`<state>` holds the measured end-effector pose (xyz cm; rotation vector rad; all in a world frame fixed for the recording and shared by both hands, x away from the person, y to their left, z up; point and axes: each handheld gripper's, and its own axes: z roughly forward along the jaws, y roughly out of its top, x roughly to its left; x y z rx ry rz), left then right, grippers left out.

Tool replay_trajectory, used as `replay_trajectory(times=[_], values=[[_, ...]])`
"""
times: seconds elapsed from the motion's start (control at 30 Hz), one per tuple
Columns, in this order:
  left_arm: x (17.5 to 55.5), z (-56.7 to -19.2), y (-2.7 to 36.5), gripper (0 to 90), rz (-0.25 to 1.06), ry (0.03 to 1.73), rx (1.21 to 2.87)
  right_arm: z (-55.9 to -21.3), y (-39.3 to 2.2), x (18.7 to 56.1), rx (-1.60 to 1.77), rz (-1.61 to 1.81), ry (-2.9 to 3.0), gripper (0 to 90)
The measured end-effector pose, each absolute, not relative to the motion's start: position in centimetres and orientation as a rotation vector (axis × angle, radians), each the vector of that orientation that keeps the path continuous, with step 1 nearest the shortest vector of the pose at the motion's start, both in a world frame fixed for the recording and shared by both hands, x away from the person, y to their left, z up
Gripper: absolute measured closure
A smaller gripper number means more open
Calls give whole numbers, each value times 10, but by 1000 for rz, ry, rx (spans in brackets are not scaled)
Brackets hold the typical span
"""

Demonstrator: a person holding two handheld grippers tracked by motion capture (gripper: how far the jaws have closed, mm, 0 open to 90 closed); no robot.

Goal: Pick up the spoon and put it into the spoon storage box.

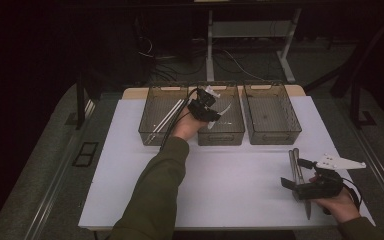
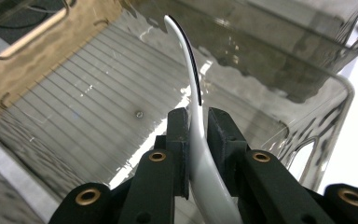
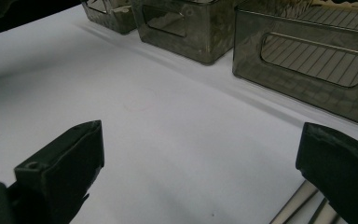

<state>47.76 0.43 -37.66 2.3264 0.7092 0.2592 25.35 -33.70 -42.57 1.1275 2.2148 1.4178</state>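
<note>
In the high view, three clear bins stand in a row at the far edge of the white desk (image 1: 220, 170). The left hand-held gripper (image 1: 211, 112) is over the middle bin (image 1: 221, 135), at about twelve o'clock from the desk's centre, and a white spoon (image 1: 219, 116) sticks out of it toward three o'clock. The left bin (image 1: 152, 131) holds white sticks (image 1: 167, 119) lying aslant; the right bin (image 1: 272, 131) stands at about one o'clock. Down at four o'clock, the right hand-held gripper (image 1: 291, 183) hovers at two metal utensils (image 1: 296, 167) that lie side by side on the desk; whether it touches them cannot be told from here.

The left gripper view gives what the high view cannot: the two black jaws are clamped on the spoon's (image 2: 196, 140) handle, which rises curved toward twelve o'clock between them. Behind it lie the ribbed floor and clear walls of the middle bin (image 2: 93, 107), with the spoon held above the floor.

The right gripper view shows its own jaws standing wide apart with nothing between them, over bare white desk (image 3: 168, 140). The metal utensils' (image 3: 296, 207) ends peek in at five o'clock, beside the right-hand jaw. The bins' handled front walls (image 3: 307, 60) run across from eleven to two o'clock.
</note>
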Motion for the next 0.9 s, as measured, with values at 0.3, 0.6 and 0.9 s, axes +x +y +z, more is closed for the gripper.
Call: replay_trajectory(times=[0.3,0.6,0.9], values=[[477,-380,2,725,249,708,2333,-426,-338,254,1124,1416,2213,9],[470,-363,9,580,222,698,2234,-426,-337,254,1127,1413,2219,9],[453,-347,21,468,180,675,2143,-426,-337,253,1126,1409,2217,9]])
